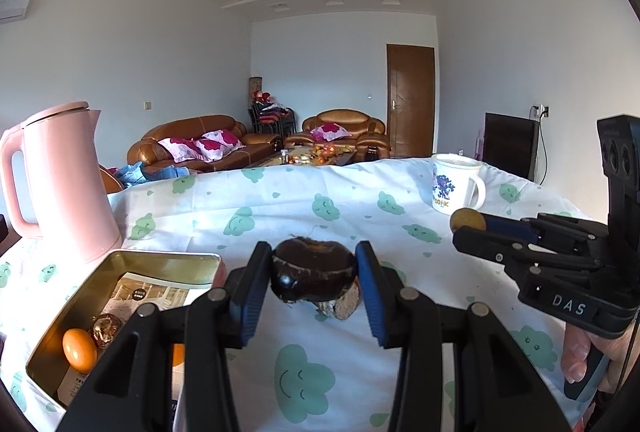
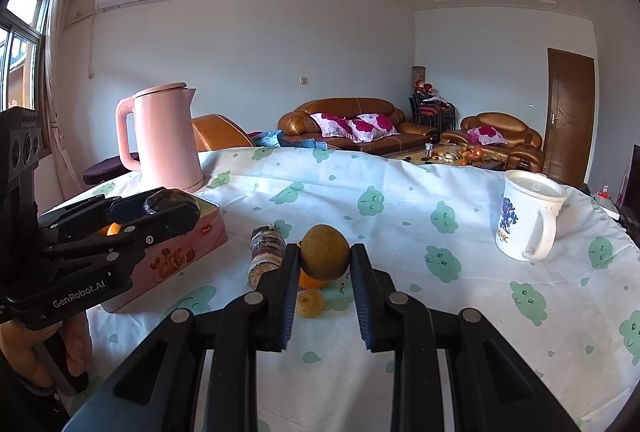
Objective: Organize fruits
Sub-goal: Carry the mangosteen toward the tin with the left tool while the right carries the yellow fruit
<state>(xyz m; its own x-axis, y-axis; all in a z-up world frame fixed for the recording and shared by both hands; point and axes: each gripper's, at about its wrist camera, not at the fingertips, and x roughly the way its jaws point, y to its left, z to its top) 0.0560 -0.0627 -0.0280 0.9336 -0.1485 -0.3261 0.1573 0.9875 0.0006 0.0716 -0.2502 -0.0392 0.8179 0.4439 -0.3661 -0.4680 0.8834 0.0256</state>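
A dark brown, chestnut-like fruit (image 1: 314, 264) sat pinched between the pads of the left gripper (image 1: 315, 278), raised above the cloud-print tablecloth (image 1: 304, 200) beside the open pink tin (image 1: 132, 264). The right gripper (image 2: 325, 264) was clamped on a round tan fruit (image 2: 325, 251) above an orange fruit (image 2: 310, 282), a white mug (image 2: 528, 218) off to its right.

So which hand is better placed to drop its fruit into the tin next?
Probably the left: its gripper, shut on the dark fruit, sits right beside the open tin. The right gripper is farther away.
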